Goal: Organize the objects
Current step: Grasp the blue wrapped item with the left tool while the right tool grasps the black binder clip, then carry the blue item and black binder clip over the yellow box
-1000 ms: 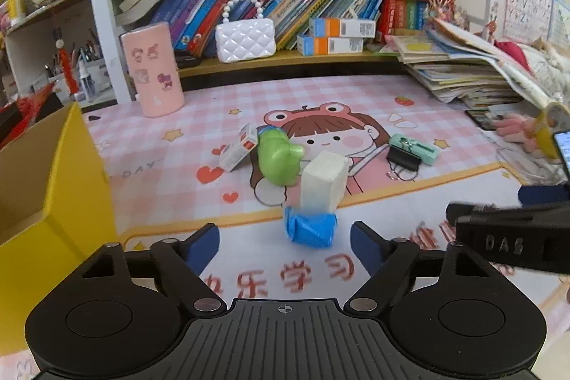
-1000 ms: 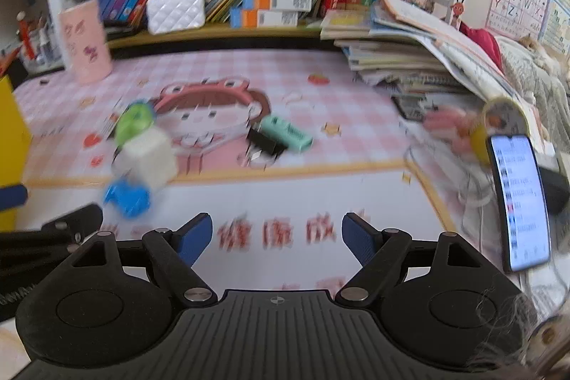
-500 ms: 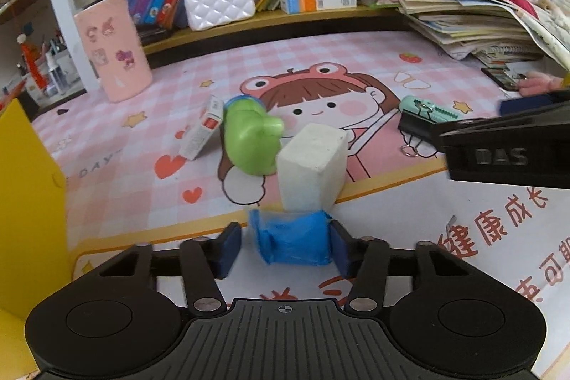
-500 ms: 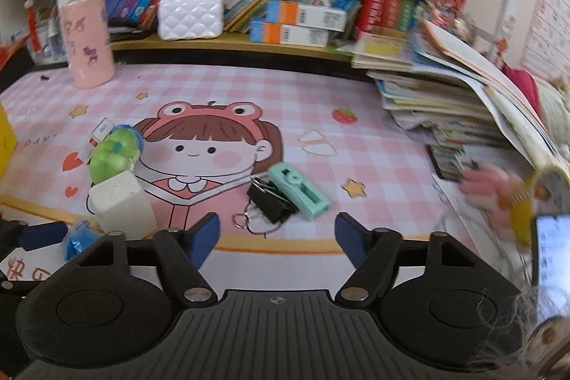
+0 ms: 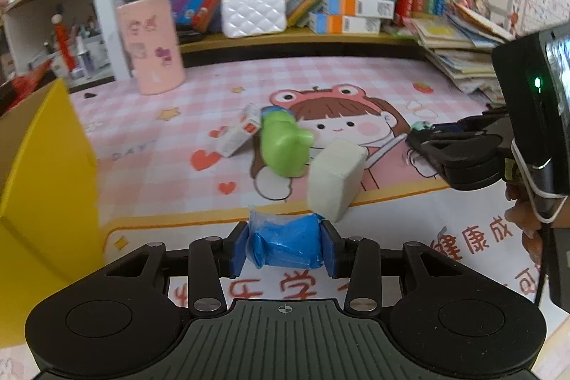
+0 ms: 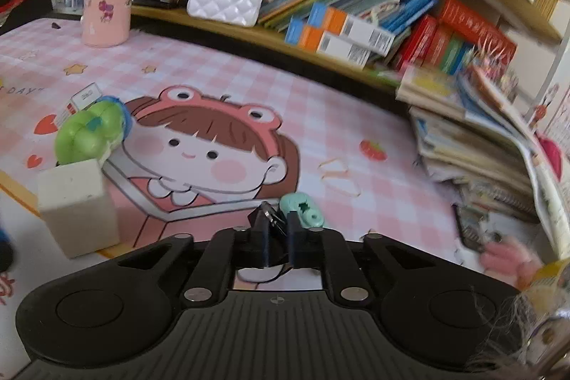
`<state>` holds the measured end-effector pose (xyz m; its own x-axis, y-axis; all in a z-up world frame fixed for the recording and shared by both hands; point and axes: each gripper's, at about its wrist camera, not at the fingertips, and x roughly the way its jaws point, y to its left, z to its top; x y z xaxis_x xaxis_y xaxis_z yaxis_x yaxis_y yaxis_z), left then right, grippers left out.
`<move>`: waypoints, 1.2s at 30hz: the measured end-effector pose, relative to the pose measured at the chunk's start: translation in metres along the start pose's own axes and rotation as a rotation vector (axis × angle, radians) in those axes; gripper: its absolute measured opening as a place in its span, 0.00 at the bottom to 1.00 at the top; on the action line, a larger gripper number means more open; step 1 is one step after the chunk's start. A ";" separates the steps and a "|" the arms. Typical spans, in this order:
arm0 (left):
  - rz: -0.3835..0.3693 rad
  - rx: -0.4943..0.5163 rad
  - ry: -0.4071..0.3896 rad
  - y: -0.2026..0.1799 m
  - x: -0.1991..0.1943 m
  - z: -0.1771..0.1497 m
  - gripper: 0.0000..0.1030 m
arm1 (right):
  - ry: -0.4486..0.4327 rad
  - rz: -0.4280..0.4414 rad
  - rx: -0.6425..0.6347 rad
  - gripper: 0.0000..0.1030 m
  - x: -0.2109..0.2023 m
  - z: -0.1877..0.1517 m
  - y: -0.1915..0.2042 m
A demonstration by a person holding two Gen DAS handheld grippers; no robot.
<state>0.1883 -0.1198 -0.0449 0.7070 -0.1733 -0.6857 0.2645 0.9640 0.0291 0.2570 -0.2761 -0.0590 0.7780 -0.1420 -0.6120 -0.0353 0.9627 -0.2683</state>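
Blue, crinkly wrapped packet [image 5: 286, 244] sits at the near edge of the worktop [image 5: 149, 130], between the pads of the left tongs [image 5: 285, 248]. The pads press its two ends and the jaws are closing on it — grasp step in hand. Just beyond it, touching or nearly so, stands a white block [image 5: 335, 180]; farther off, a green toy [image 5: 283, 148] and a small carton [image 5: 237, 134]. The yellow box [image 5: 50, 173] stands at the left, presumably the bin. Right tongs [image 6: 276, 243] are closed on a black binder clip [image 6: 265, 214], with a mint-green gadget [image 6: 302, 211] just beside it. Next move, as I judge it: lift the packet clear without tipping the block, then carry it left to the box.
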 end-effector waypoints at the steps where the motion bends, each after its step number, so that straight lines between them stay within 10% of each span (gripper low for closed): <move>1: 0.004 -0.008 -0.002 0.002 -0.004 -0.001 0.39 | -0.016 -0.007 0.003 0.02 -0.002 -0.001 -0.001; 18: -0.026 -0.076 -0.036 0.038 -0.055 -0.028 0.38 | 0.043 0.096 0.275 0.02 -0.111 -0.023 -0.004; 36: -0.066 -0.087 -0.046 0.101 -0.134 -0.096 0.37 | 0.082 0.187 0.167 0.02 -0.201 -0.058 0.109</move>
<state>0.0580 0.0201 -0.0200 0.7197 -0.2443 -0.6499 0.2548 0.9637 -0.0801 0.0607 -0.1557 -0.0086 0.7138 0.0306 -0.6997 -0.0643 0.9977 -0.0219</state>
